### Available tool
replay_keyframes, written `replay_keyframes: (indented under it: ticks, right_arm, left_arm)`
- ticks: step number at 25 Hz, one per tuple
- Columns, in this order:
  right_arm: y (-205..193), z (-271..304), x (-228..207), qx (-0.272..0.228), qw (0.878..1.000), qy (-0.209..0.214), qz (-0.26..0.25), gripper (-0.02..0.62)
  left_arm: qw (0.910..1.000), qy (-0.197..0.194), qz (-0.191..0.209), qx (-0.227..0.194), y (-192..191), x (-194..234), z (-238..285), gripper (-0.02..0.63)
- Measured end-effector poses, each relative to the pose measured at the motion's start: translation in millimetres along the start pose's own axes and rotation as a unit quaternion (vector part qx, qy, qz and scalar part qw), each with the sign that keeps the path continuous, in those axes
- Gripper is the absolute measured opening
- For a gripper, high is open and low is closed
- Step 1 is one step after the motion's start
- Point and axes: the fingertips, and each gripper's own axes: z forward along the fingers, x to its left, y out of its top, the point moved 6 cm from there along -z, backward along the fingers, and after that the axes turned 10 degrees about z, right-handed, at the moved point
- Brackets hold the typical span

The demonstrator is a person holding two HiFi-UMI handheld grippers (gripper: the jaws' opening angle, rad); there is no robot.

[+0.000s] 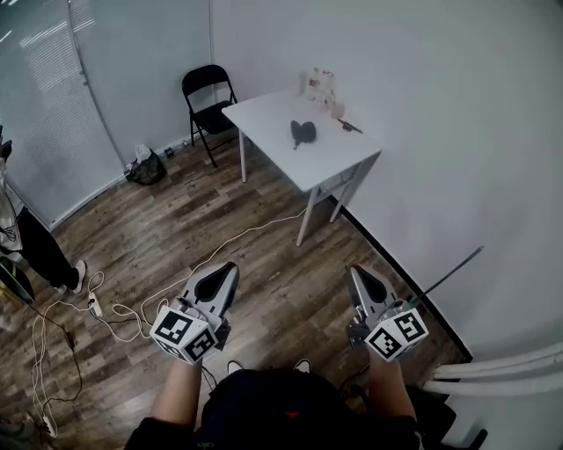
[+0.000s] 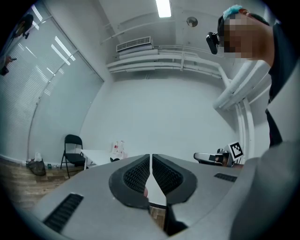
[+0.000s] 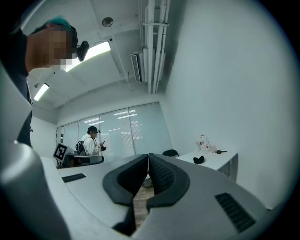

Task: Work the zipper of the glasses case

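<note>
Haven't started on it yet. The small dark zip-up glasses case (image 1: 302, 132) is lying around the middle of the white rectangular table (image 1: 268, 119), and I'm standing well back from that table. My grey two-jaw left gripper (image 1: 229, 269) and right gripper (image 1: 355, 274) are both squeezed fully together, nothing in either, held level and aimed toward the table. I'd guess they're just parked until I walk over.

Brightly and evenly lit from ceiling strip lights (image 2: 163, 8), cool and white. Only faint, soft shadows under the white table (image 1: 299, 163). Heavily fisheye-bent in both gripper views, with black vignetted corners. Slightly soft close up.
</note>
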Motion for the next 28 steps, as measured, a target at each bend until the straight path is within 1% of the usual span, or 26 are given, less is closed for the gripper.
replay_keyframes:
  ticks: [3, 6, 9, 11, 15, 19, 22, 28]
  right_arm:
    - [-1.1, -2.7, -0.9, 0.003, 1.0, -0.003, -0.007, 0.021]
    - [-0.8, -6.4, -9.4, 0.004, 1.0, -0.001, -0.004, 0.021]
    - [3.9, -12.0, -24.8, 0.008, 1.0, -0.003, -0.004, 0.021]
    - [9.4, -20.0, -37.5, 0.012, 1.0, -0.006, -0.017, 0.021]
    - [19.6, -34.7, -65.8, 0.019, 0.999, -0.011, -0.037, 0.021]
    - [24.2, -44.4, -96.3, 0.024, 0.999, -0.005, -0.035, 0.021]
    - [22.0, -46.4, -111.2, 0.028, 0.999, 0.002, -0.024, 0.021]
    - [14.0, -34.5, -126.6, 0.035, 0.999, 0.016, -0.008, 0.021]
  left_arm:
    - [0.9999, 0.004, 0.008, 0.005, -0.4, -6.7, -1.1, 0.035]
    - [0.9999, 0.006, 0.008, 0.008, -2.7, -14.3, 3.5, 0.035]
    - [0.9999, 0.005, 0.007, 0.009, -5.6, -23.2, 16.6, 0.035]
    - [0.9999, 0.007, 0.008, 0.01, -6.7, -32.8, 29.2, 0.035]
    - [0.9995, 0.023, 0.018, 0.014, -10.2, -51.2, 53.1, 0.035]
    - [0.999, 0.038, 0.016, 0.014, -15.7, -72.5, 68.4, 0.035]
    - [0.9986, 0.047, 0.016, 0.02, -21.0, -82.2, 73.6, 0.035]
    - [0.9981, 0.056, 0.013, 0.023, -24.5, -82.8, 83.1, 0.035]
